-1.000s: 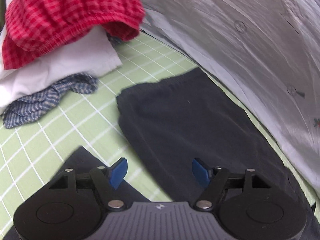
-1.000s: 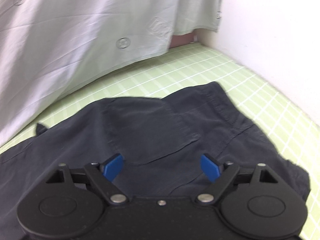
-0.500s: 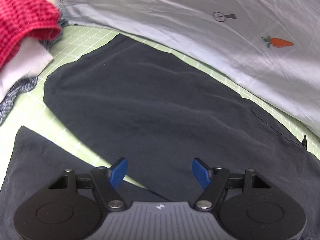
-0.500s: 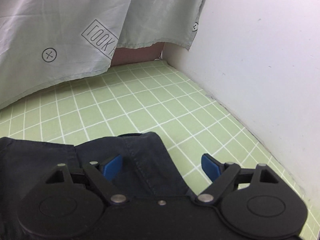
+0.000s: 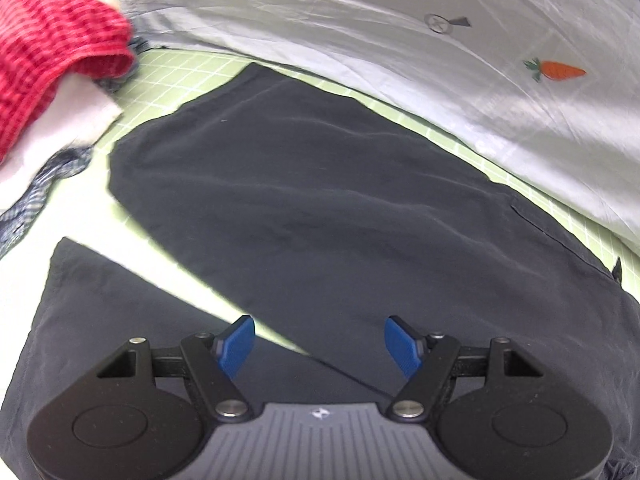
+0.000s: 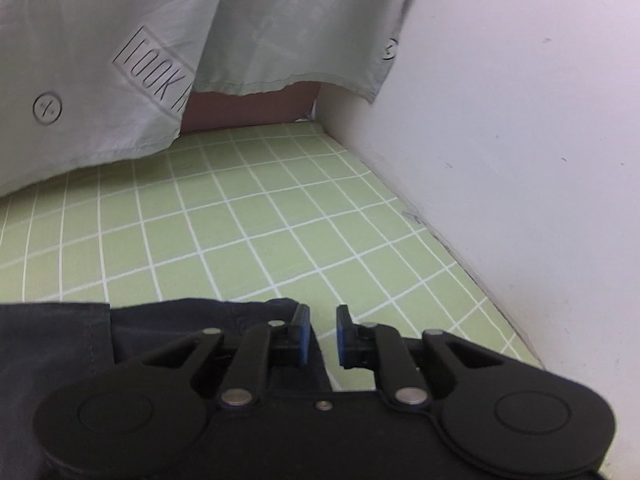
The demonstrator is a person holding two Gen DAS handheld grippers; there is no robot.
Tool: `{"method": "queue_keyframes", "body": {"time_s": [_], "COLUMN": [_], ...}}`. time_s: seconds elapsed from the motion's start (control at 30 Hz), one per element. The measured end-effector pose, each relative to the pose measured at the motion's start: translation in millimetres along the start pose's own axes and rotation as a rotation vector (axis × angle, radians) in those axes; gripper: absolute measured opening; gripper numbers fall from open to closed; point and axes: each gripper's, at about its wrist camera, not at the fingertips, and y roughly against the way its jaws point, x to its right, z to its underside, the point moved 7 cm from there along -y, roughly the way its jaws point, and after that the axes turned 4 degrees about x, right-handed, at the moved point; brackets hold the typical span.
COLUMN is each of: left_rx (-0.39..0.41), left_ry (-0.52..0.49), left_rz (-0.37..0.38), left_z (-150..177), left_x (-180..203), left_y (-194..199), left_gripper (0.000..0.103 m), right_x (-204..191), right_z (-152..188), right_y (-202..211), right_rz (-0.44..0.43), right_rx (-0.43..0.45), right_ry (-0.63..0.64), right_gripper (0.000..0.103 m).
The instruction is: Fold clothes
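Observation:
Dark navy trousers (image 5: 320, 208) lie spread flat on a green checked sheet (image 5: 188, 72), with both legs visible in the left wrist view. My left gripper (image 5: 320, 344) is open and empty, hovering over the gap between the two legs. In the right wrist view the trousers' edge (image 6: 192, 320) lies at the bottom. My right gripper (image 6: 323, 332) has its jaws nearly closed with a narrow gap, right at the corner of the dark fabric. Whether cloth is pinched between the pads is not visible.
A pile of clothes at the upper left holds a red checked garment (image 5: 52, 56), a white one (image 5: 68, 120) and a blue checked one (image 5: 36, 196). A pale grey curtain (image 5: 440, 40) hangs along the far side. A white wall (image 6: 520, 160) borders the sheet (image 6: 280, 216) on the right.
My right gripper's jaws have closed from wide open to nearly shut at the trousers' corner, and it moved right. My left gripper swung right over the trousers and stayed open.

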Motion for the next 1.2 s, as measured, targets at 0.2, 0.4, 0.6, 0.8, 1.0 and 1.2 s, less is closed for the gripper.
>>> {"method": "queue_keyframes", "body": {"time_s": [0.2,0.4,0.6,0.8,1.0,1.2], "left_rx": [-0.031,-0.061,-0.076,-0.124,-0.102,-0.081], "left_ry": [0.102,0.202,0.240,0.295,0.327,0.361], "left_rz": [-0.038,-0.043,-0.083,-0.189,-0.308,-0.272], "left_z": [21.4,67.7,106.1,128.0,134.7,133.5], "left_x": [-51.2,-105.2,-156.1,-212.3,-260.6,-275.0], "left_y": [17.9,44.3,58.5,54.0,52.4,53.3], "left_gripper": [0.073,0.073,0.073,0.073,0.074,0.073], "right_x": [-15.0,-29.2,-44.3,-43.1,-43.4,-45.4], "right_z": [34.8,121.1,191.9,211.2,223.5,234.0], "right_y": [87.7,171.9,232.2,270.4,290.5,301.5], "right_rz": [-0.159,-0.306,-0.371,-0.347,-0.322,-0.313], "right_rx": [0.035,-0.091,-0.189,-0.176,-0.188,-0.201], "right_ry": [-0.060,-0.231,-0.209,-0.088,-0.034,-0.027], "right_gripper": [0.088,0.103,0.103,0.103,0.103,0.103]}}
